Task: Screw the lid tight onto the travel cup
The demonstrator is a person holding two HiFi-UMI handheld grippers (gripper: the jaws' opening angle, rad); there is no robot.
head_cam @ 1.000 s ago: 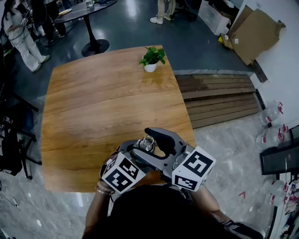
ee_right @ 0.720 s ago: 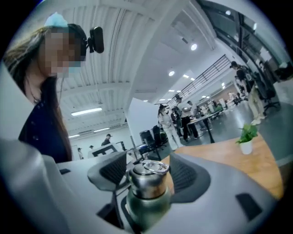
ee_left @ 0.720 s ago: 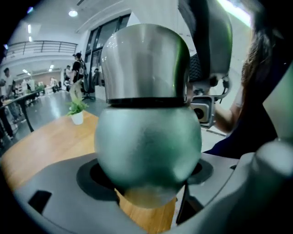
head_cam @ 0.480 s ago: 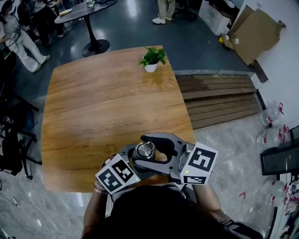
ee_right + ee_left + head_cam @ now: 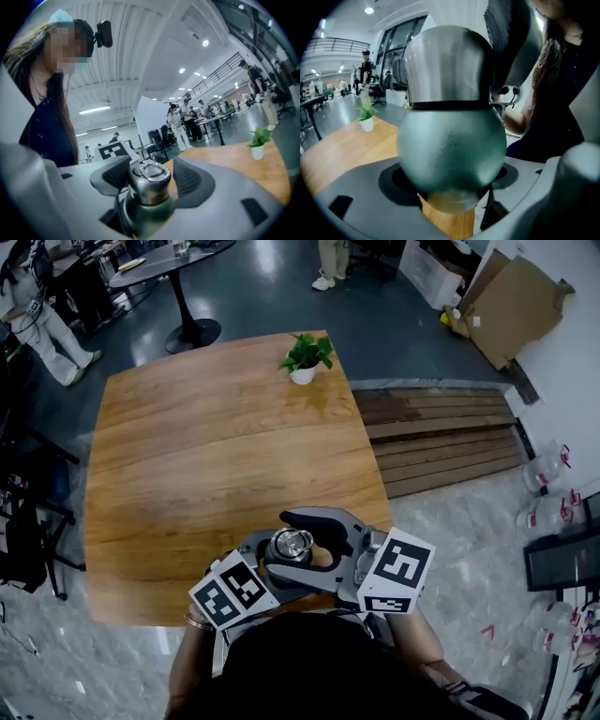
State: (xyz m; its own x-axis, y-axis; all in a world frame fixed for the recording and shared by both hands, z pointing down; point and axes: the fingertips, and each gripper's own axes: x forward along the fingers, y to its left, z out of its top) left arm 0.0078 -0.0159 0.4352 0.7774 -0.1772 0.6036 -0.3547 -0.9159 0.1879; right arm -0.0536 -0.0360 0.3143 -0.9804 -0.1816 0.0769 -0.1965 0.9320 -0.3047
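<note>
- Travel cup [image 5: 290, 547] sat just inside the near edge of the tabletop [image 5: 206, 456], toward its near right corner, upright between both claws; I could not tell whether its base rested on the wood.
- I read the left gripper [image 5: 450, 187] as clamped on the cup's round green body, a dark pad pressed in from each side low down.
- The right gripper [image 5: 149, 177] was pinching the steel lid [image 5: 150, 180], which sat on the cup's neck with its ring handle on top; ribbed pads stood against both flanks of the lid.
- From the head view the two claws came at the cup from opposite sides and overlapped around it, so there was little free space right at the near edge.
- The rest of the tabletop lay open to me: bare wood ran from the cup out to the left edge and the far edge.
- A small potted plant [image 5: 305, 356] stood at the far right corner, well apart from the cup.
- Beyond the right edge the floor carried a run of dark wooden planks [image 5: 441, 442], near the table's side.
- Past the far left corner stood a round dark table [image 5: 169, 263], well clear.
</note>
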